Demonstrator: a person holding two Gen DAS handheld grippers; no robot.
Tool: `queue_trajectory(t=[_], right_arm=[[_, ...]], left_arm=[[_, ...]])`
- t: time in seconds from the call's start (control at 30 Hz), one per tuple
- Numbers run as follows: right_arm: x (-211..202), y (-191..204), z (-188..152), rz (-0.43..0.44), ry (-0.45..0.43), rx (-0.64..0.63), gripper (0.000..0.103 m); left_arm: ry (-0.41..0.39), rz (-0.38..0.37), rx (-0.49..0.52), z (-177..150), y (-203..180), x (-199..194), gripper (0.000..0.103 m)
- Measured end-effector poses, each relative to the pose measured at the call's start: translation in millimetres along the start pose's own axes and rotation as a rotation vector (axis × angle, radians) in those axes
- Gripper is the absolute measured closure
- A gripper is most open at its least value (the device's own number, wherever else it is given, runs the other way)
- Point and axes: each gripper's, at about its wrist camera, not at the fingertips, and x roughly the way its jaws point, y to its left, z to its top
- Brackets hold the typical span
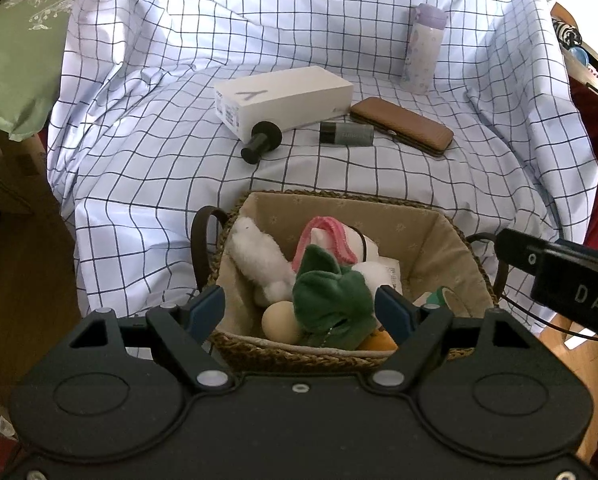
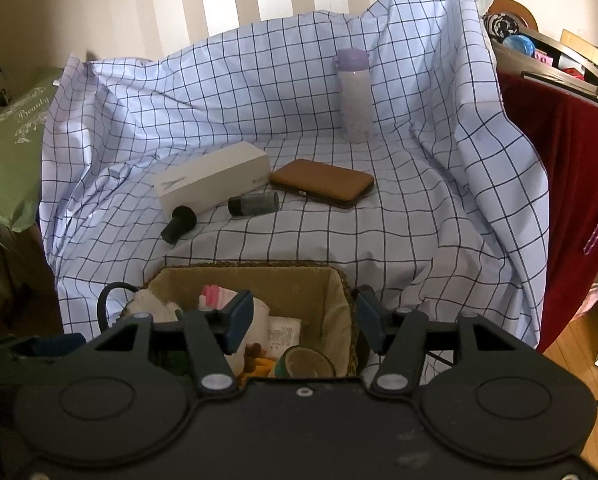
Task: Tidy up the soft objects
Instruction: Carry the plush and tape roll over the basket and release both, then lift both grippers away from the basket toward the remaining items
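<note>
A woven basket [image 1: 431, 236] with a beige liner stands at the near edge of the checked cloth. It holds a green plush [image 1: 331, 300], a white fluffy toy [image 1: 259, 256], a pink-and-white cloth [image 1: 331, 240], a beige ball [image 1: 281, 322] and a tape roll [image 2: 305, 362]. My left gripper [image 1: 301, 312] is open over the basket, its blue pads either side of the green plush, not closed on it. My right gripper [image 2: 305, 322] is open and empty over the basket's [image 2: 343, 304] right part.
On the cloth behind the basket lie a white box [image 1: 283, 98], a black cylinder [image 1: 261, 142], a grey tube [image 1: 347, 134] and a brown case [image 1: 403, 126]. A lilac bottle [image 1: 421, 48] stands at the back. A green bag [image 1: 15, 60] is left, red cloth [image 2: 571, 184] right.
</note>
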Motion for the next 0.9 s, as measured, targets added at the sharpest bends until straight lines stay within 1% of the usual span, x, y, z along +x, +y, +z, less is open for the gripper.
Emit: queue_trajectory(t=[0.37,0.9], right_arm=[[2.8,0.0,-1.6,-0.005,0.017,0.003,0.043],[5.5,-1.0,-4.7,-0.009,0.034,0.006,0.041]], left_arm=[[0.008,0.004,0.0,-0.2,0.3,0.6,0.024],[0.02,0.007,0.001,-0.8,0.4,3.0,0.024]])
